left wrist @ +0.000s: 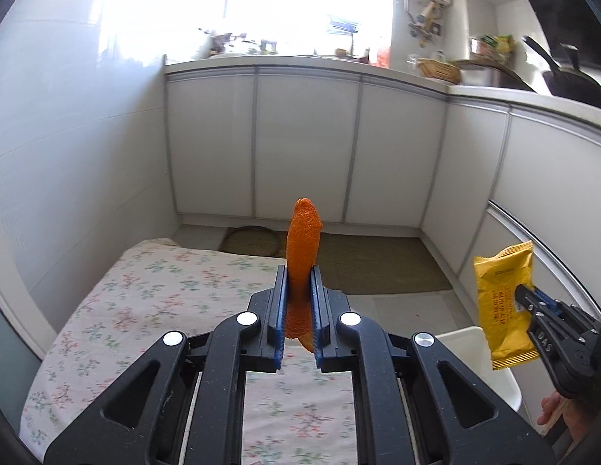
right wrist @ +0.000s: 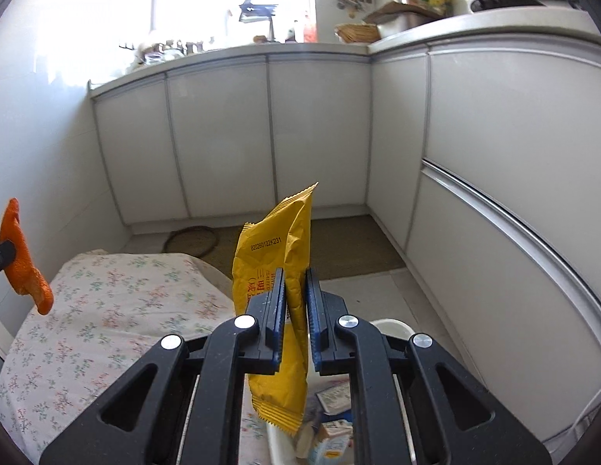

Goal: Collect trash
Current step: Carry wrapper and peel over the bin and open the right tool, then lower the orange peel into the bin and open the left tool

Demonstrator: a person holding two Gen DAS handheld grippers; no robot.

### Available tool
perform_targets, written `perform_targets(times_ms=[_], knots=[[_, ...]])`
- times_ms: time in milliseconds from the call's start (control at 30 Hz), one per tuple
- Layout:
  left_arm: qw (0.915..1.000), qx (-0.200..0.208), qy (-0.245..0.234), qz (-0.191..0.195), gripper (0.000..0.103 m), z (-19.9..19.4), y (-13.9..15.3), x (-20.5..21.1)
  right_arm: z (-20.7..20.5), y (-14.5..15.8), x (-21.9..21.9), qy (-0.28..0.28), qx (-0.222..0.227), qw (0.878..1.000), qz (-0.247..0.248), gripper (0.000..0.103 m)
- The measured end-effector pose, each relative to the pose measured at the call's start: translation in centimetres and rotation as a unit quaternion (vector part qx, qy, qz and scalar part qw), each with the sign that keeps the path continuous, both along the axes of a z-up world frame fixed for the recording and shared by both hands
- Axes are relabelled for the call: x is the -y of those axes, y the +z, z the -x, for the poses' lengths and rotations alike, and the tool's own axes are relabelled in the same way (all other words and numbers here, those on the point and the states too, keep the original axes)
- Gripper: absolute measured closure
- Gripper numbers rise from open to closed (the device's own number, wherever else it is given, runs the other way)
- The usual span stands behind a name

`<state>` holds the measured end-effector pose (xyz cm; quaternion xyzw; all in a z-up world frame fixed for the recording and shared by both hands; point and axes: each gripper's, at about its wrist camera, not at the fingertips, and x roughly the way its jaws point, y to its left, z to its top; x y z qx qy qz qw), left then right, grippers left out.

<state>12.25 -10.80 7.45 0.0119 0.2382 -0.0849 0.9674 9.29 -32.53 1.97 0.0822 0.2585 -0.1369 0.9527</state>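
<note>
My left gripper [left wrist: 298, 283] is shut on a strip of orange peel [left wrist: 302, 240] and holds it upright above the table with the floral cloth [left wrist: 145, 302]. The peel also shows at the far left of the right wrist view [right wrist: 23, 259]. My right gripper [right wrist: 294, 286] is shut on a yellow snack wrapper [right wrist: 279, 248] and holds it above a white bin [right wrist: 393, 327] that holds cartons and other trash [right wrist: 331, 426]. In the left wrist view the wrapper [left wrist: 502, 302] and the right gripper [left wrist: 525, 296] are at the right, over the white bin [left wrist: 475, 348].
White kitchen cabinets [left wrist: 308, 147] run along the back and right under a cluttered counter [left wrist: 300, 60]. A brown mat [left wrist: 370, 259] lies on the floor beyond the table. A black pan [left wrist: 572, 81] sits on the right counter.
</note>
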Motion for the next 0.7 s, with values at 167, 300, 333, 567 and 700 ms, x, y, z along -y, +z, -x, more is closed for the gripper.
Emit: perform_targets(times_ms=[167,300,333,567,700], knots=[[0.9994,-0.006,-0.034,-0.002,0.093,0.1,-0.4,3.5,0.6,-1.0,2.6,-0.031,-0.016,0.999,-0.014,0.050],[0.9981,-0.008,-0.062,-0.002,0.093,0.0,-0.5,6.5,1.7,-0.7,4.3,-0.054,-0.004,0.998,-0.023,0.041],[0.9976,-0.009,-0.069,-0.002,0.093,-0.1,-0.6,7.3,2.1,-0.6,5.0,-0.065,0.002,0.998,-0.027,0.037],[0.9927,-0.014,-0.119,0.003,0.093,-0.3,-0.3,12.7,4.0,-0.1,8.6,-0.133,0.019,0.990,-0.041,0.020],[0.9889,-0.022,-0.147,0.003,0.092,-0.6,-0.4,15.7,4.9,-0.2,10.3,-0.171,0.023,0.984,-0.047,0.014]])
